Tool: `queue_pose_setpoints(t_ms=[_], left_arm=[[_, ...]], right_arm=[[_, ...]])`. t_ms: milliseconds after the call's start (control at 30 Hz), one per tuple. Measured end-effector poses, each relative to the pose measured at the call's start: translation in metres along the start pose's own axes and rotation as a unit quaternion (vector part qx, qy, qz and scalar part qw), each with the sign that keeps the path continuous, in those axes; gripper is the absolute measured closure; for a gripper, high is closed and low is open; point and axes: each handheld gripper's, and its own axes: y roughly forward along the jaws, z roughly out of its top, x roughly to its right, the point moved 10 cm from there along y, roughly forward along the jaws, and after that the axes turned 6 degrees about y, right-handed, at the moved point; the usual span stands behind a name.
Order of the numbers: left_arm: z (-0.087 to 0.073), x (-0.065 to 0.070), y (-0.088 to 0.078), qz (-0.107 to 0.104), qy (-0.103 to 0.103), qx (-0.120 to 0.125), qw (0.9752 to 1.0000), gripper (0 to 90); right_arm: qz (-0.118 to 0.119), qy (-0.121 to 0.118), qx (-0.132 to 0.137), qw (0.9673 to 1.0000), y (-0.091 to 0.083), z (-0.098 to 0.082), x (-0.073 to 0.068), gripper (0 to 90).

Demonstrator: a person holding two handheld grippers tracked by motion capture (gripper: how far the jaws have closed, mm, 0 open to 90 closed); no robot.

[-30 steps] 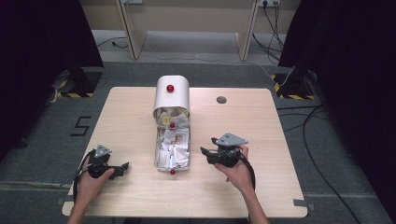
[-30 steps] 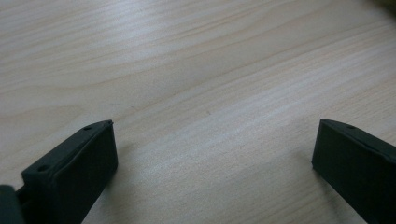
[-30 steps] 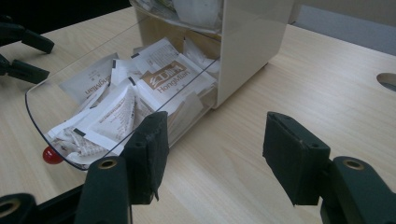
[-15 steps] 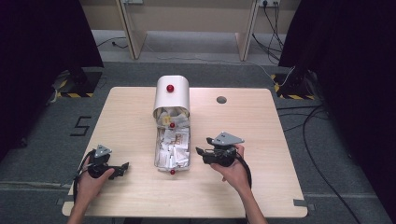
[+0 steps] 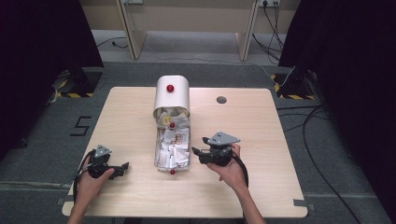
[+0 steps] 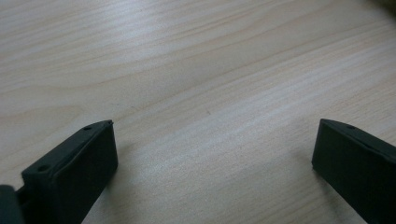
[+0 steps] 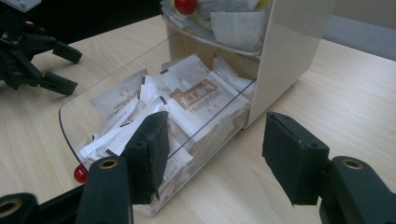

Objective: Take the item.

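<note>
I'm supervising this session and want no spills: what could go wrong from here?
The right gripper, open, sits right beside the clear drawer; a sideways nudge might skew it or shove the white box. The sachets are heaped loosely, so a grab may drag several over the low wall. The left gripper is open over the bare table, so nothing steadies the box.

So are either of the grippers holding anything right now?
No. The left gripper is open over bare table; the right gripper is open beside the clear drawer, gripping nothing.

Pale wood table (image 5: 140,116) — white-and-clear sachet dispenser (image 5: 172,95) lying at centre
</note>
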Motion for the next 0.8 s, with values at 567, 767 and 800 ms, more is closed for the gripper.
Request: queue_pose_setpoints(t_ms=[567, 767, 800], left_arm=[[0.000, 0.000, 0.000, 0.000, 0.000, 0.000, 1.0000, 0.0], [0.000, 0.000, 0.000, 0.000, 0.000, 0.000, 1.0000, 0.0], [0.000, 0.000, 0.000, 0.000, 0.000, 0.000, 1.0000, 0.0]], right_arm=[[0.013, -0.012, 0.002, 0.9998, 0.008, 0.006, -0.013, 43.1], [0.024, -0.016, 0.004, 0.9996, 0.013, 0.009, -0.022, 44.1], [0.024, -0.016, 0.004, 0.9996, 0.013, 0.009, -0.022, 44.1]])
